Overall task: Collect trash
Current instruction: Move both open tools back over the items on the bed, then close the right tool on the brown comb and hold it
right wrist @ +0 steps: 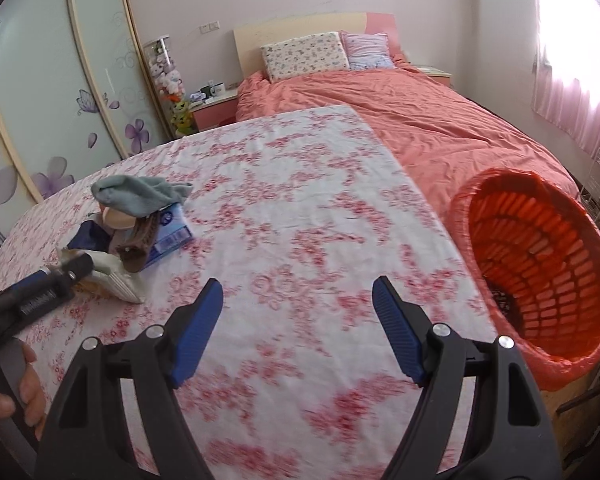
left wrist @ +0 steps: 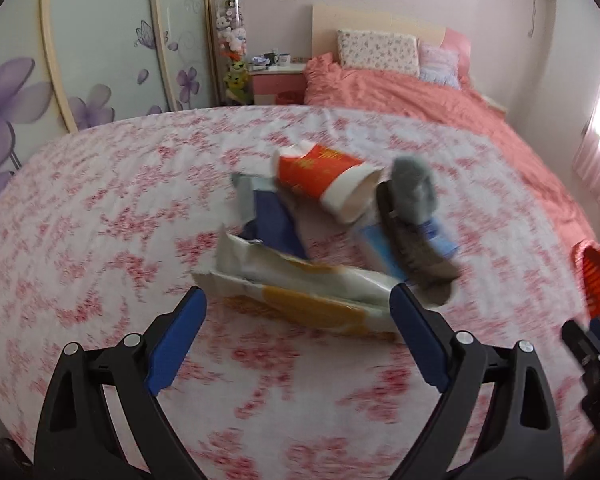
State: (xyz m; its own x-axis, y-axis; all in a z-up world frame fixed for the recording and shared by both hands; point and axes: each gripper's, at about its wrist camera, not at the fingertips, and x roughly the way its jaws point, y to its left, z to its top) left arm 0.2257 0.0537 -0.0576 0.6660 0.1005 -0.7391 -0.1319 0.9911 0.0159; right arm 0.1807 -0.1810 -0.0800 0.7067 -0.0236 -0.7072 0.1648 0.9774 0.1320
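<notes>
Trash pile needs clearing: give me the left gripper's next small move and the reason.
Probably ease the left gripper forward and close on the white-and-orange wrapper. Its fingers are open and empty, the wrapper lies nearest between them at the pile's front edge, and the orange basket waits off to the right.

A floral tablecloth (right wrist: pixel 300 208) covers the near surface. Beyond it lies a bed with a coral duvet (right wrist: pixel 420 120) and two pillows (right wrist: pixel 306 56) (one floral, one striped). Far left stand wardrobe doors (left wrist: pixel 100 48) with purple flowers.
</notes>
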